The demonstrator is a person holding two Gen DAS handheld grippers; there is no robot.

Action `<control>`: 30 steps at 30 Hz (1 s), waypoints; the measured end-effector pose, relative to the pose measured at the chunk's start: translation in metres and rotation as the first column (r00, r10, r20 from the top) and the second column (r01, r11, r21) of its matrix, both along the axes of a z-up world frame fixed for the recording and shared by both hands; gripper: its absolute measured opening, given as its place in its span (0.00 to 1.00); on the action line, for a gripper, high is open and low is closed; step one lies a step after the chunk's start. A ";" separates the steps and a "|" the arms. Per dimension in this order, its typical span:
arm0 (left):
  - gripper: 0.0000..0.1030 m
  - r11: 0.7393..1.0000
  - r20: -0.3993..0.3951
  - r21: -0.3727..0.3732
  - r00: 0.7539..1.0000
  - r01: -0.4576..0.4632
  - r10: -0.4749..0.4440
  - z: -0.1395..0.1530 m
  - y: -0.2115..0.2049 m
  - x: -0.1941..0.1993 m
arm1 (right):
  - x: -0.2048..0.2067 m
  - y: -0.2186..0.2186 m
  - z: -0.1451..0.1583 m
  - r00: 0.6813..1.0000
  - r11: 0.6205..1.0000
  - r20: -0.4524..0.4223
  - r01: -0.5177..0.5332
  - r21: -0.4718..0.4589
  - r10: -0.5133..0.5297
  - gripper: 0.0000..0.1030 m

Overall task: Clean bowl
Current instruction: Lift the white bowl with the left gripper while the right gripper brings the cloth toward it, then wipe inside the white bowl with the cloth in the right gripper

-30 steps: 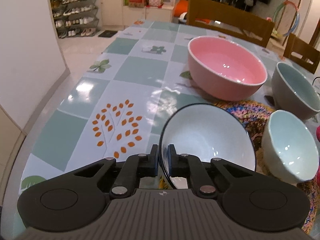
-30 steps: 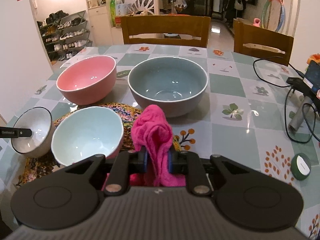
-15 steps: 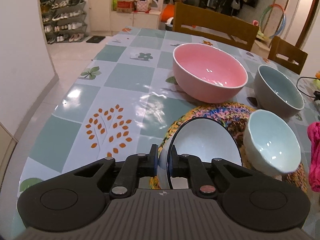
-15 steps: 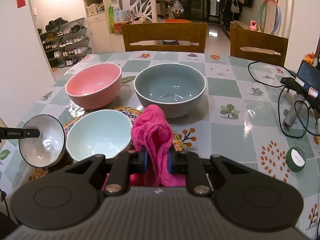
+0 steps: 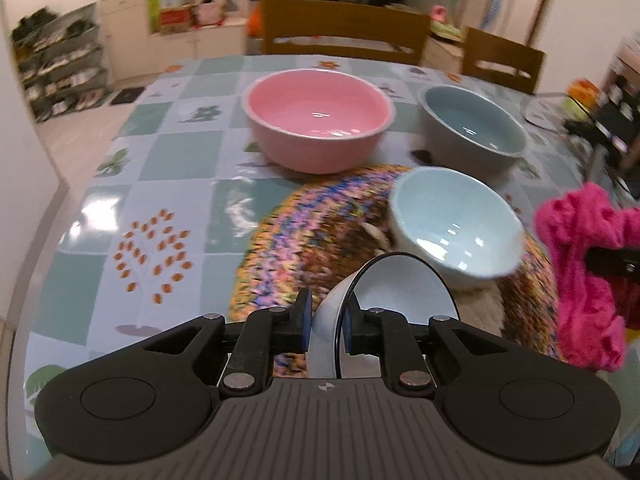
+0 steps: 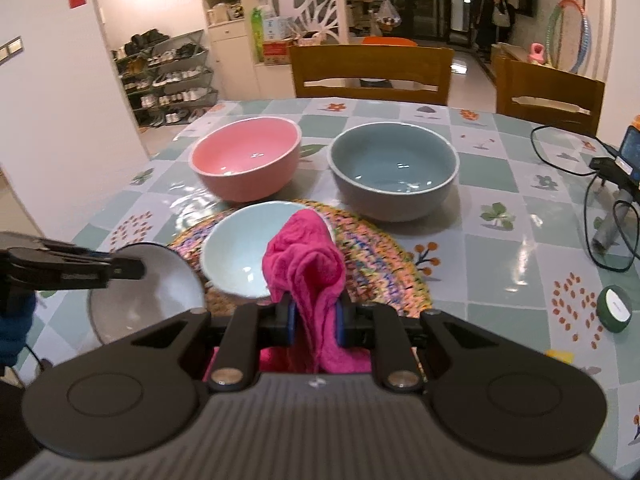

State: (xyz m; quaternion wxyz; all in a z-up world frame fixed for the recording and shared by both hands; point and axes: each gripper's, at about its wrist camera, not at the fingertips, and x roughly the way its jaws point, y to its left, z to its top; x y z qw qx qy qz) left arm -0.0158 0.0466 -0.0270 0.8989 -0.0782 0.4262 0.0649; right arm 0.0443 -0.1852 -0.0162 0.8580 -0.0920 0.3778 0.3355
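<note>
White wall (image 6: 48, 92) at nine o'clock, shoe rack (image 6: 168, 76) at eleven, two wooden chairs (image 6: 370, 74) at twelve behind checked table (image 6: 520, 240), tiled floor (image 5: 80, 136), warm indoor light.

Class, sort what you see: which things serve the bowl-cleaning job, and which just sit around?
In use: white bowl in the left gripper; pink cloth in the right gripper.
Lying about: pink bowl, grey bowl, pale blue bowl, woven mat, tape roll.

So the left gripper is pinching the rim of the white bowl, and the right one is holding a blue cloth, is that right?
Nearly. The cloth is bright pink, not blue, as the right wrist view shows. The right gripper is shut on it, and the left gripper does pinch the rim of the white bowl.
</note>
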 end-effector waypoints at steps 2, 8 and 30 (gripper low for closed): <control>0.17 0.999 -0.005 0.010 0.999 0.035 -0.035 0.000 -0.008 0.000 | -0.007 0.002 0.000 1.000 1.000 -0.004 -0.022 -0.001 0.022 0.17; 0.20 0.993 0.002 0.050 0.994 0.105 -0.105 0.004 -0.026 0.004 | -0.027 0.011 -0.001 0.995 0.995 -0.014 -0.094 -0.011 0.094 0.17; 0.24 0.978 -0.016 0.026 0.978 0.209 -0.208 0.005 -0.035 0.010 | -0.026 0.072 -0.049 0.959 0.945 0.054 -0.263 -0.194 0.278 0.14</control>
